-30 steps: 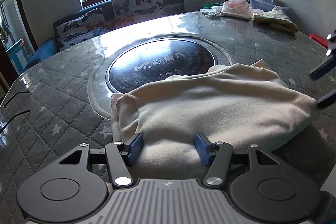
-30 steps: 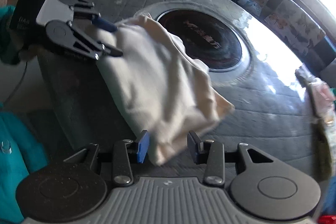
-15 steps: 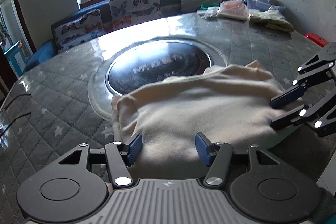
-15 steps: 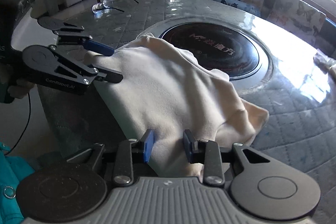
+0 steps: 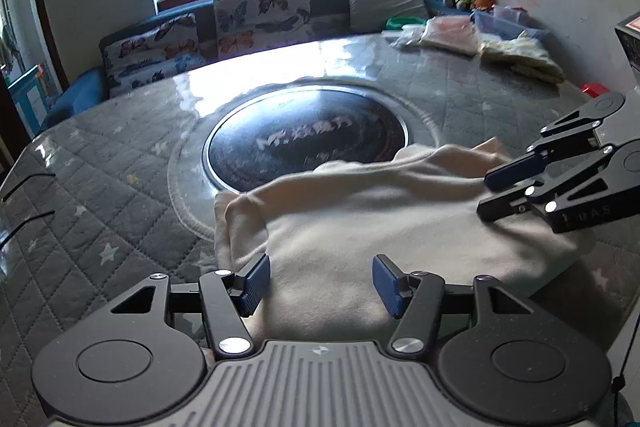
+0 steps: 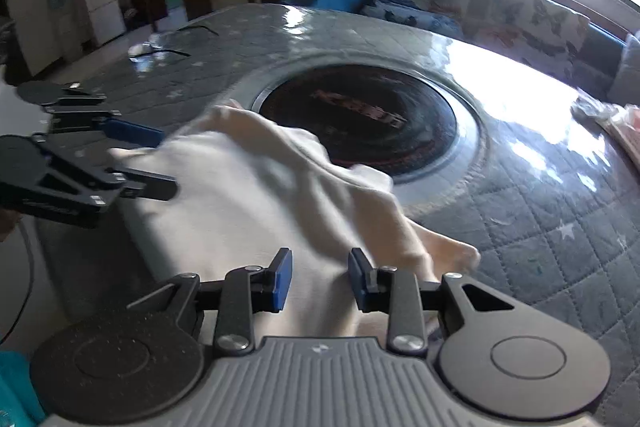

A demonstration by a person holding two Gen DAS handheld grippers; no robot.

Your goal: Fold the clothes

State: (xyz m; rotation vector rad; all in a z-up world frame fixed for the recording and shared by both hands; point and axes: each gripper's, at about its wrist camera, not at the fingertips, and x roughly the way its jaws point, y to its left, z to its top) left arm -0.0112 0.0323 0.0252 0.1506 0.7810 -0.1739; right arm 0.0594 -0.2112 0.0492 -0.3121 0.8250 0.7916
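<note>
A cream garment point(image 5: 384, 223) lies folded on the near edge of the round quilted table point(image 5: 120, 155); it also shows in the right wrist view point(image 6: 256, 195). My left gripper point(image 5: 320, 281) is open, its blue pads on either side of the garment's near edge. My right gripper point(image 6: 318, 277) is open over the garment's other end, cloth between its pads. The right gripper also shows at the right of the left wrist view point(image 5: 490, 195), just above the cloth. The left gripper also shows at the left of the right wrist view point(image 6: 166, 163).
A dark round glass insert point(image 5: 308, 143) sits in the table's middle, just behind the garment. Other clothes point(image 5: 516, 53) lie at the far right edge. A sofa with butterfly cushions point(image 5: 240, 19) stands behind the table. The table's near edge runs under the garment.
My right gripper has come in over the garment's right end and its jaws have closed somewhat. The left gripper has stayed open at the near edge.
</note>
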